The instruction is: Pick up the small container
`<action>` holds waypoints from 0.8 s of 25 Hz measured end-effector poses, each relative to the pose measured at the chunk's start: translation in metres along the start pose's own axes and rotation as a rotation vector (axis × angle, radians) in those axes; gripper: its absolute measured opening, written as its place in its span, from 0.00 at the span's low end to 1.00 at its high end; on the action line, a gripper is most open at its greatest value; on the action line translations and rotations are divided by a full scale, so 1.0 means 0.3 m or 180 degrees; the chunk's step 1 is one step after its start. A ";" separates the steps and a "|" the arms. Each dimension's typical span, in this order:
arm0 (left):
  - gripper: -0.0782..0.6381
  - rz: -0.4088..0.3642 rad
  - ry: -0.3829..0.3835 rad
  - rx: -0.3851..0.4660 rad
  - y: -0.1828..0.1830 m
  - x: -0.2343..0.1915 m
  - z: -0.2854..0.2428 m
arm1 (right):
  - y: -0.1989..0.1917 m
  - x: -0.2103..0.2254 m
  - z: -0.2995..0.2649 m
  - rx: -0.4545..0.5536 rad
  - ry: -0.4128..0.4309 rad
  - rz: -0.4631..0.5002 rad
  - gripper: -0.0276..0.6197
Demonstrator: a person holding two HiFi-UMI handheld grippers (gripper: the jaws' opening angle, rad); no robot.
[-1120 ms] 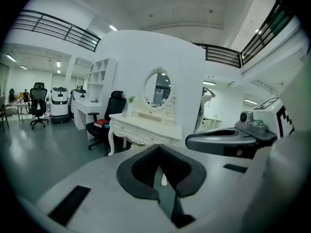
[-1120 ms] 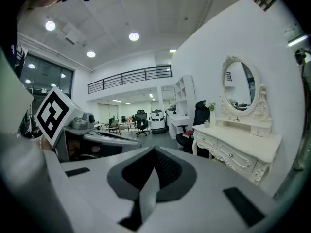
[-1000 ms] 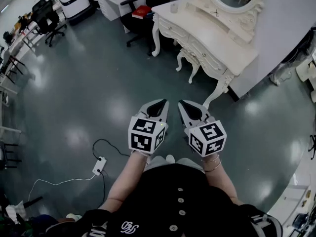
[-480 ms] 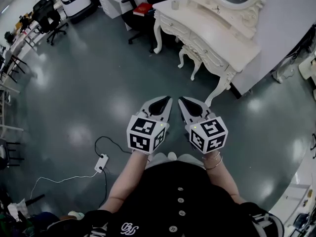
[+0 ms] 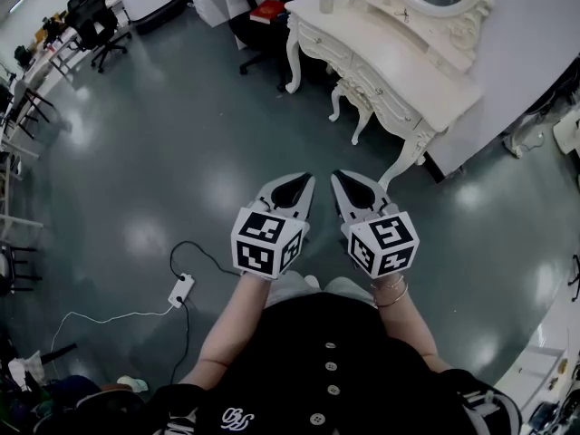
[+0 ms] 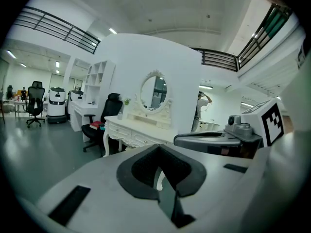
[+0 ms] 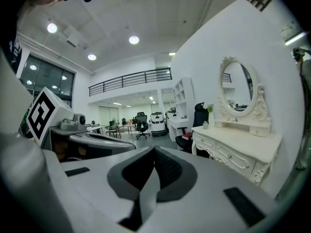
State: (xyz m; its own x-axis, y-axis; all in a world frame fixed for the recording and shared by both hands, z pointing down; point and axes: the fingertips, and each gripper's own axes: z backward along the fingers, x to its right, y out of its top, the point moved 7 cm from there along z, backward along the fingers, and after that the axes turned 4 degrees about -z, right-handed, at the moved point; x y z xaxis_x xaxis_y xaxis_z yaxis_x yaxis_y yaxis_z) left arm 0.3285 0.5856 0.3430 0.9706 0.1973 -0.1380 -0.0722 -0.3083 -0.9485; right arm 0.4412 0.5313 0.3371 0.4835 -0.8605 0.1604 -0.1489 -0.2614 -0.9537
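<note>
The left grey two-jaw gripper and the right grey two-jaw gripper are held side by side above the dark glossy floor. Each is clenched, with its jaws pressed together on nothing. The small pale cylindrical container is seen well ahead of both tips, set on the ornate white dressing table.

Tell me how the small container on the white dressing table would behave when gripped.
The small container stands upright and looks tiny on the dressing table, so it is probably light and may tip if nudged. It is too distant to judge material or slipperiness.
</note>
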 end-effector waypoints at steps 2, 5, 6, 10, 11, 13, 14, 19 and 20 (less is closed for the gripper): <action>0.13 0.0039 0.0025 -0.0016 -0.015 0.008 0.001 | -0.009 0.012 0.001 -0.0015 0.0012 -0.0017 0.04; 0.13 0.0103 0.0072 -0.0043 -0.037 0.013 -0.002 | -0.028 0.032 0.004 -0.0061 0.0046 -0.0057 0.16; 0.12 0.0121 0.0083 -0.0050 -0.041 0.014 -0.005 | -0.031 0.040 0.005 -0.0061 0.0041 -0.0067 0.18; 0.12 0.0257 0.0063 -0.0073 -0.059 0.003 -0.017 | -0.024 0.060 -0.010 0.0014 0.0033 -0.0061 0.37; 0.12 0.0343 0.0033 -0.0061 -0.063 -0.003 -0.023 | -0.021 0.064 -0.017 0.0047 0.0033 -0.0060 0.40; 0.12 0.0473 -0.0009 -0.0052 -0.071 -0.019 -0.039 | -0.018 0.078 -0.032 0.0105 0.0006 -0.0074 0.46; 0.12 0.0499 -0.0016 -0.0058 -0.073 -0.030 -0.050 | -0.018 0.085 -0.044 0.0115 -0.0006 -0.0086 0.50; 0.12 0.0601 -0.0074 -0.0057 -0.061 -0.126 -0.130 | -0.016 0.131 -0.135 0.0049 -0.0050 -0.0128 0.64; 0.13 0.0600 -0.0082 -0.0069 -0.056 -0.153 -0.151 | -0.012 0.143 -0.161 0.0041 -0.0065 -0.0145 0.65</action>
State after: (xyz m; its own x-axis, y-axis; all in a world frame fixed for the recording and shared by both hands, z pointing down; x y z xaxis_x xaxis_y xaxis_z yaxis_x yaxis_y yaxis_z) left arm 0.2957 0.5395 0.3781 0.9342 0.1578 -0.3201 -0.2469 -0.3620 -0.8989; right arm 0.4208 0.4742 0.3598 0.5070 -0.8388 0.1986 -0.1152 -0.2942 -0.9488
